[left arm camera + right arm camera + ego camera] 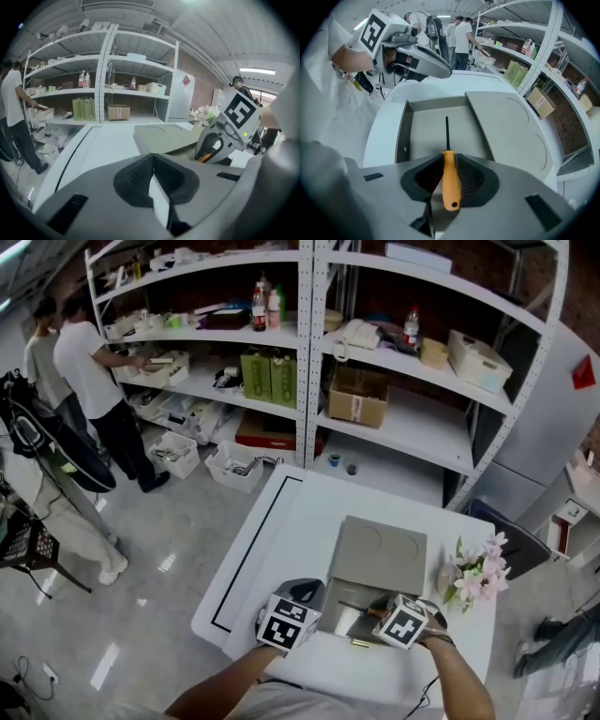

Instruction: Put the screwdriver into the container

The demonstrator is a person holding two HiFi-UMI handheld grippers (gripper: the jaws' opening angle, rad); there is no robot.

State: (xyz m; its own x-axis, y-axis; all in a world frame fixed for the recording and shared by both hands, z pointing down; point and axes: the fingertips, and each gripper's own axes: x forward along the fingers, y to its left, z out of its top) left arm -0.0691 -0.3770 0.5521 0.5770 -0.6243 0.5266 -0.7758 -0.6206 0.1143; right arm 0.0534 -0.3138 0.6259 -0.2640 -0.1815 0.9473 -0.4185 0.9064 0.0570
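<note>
My right gripper (pixel 449 161) is shut on the orange handle of the screwdriver (pixel 450 183). Its thin black shaft points forward over the open grey container (pixel 436 136), whose inside is bare. The container's flat lid (pixel 511 131) lies next to it. In the head view the right gripper (pixel 375 607) holds the screwdriver (pixel 354 606) at the near end of the container (pixel 345 622), with the lid (pixel 375 554) beyond. My left gripper (pixel 305 592) hovers at the container's left side; in its own view the left gripper (pixel 152 161) is shut with nothing in it.
A bunch of pink and white flowers (pixel 478 573) stands at the table's right edge. A small brass piece (pixel 359 643) lies on the white table (pixel 281 521) near its front. Metal shelving (pixel 309 352) stands behind, with people (pixel 89 371) at its left end.
</note>
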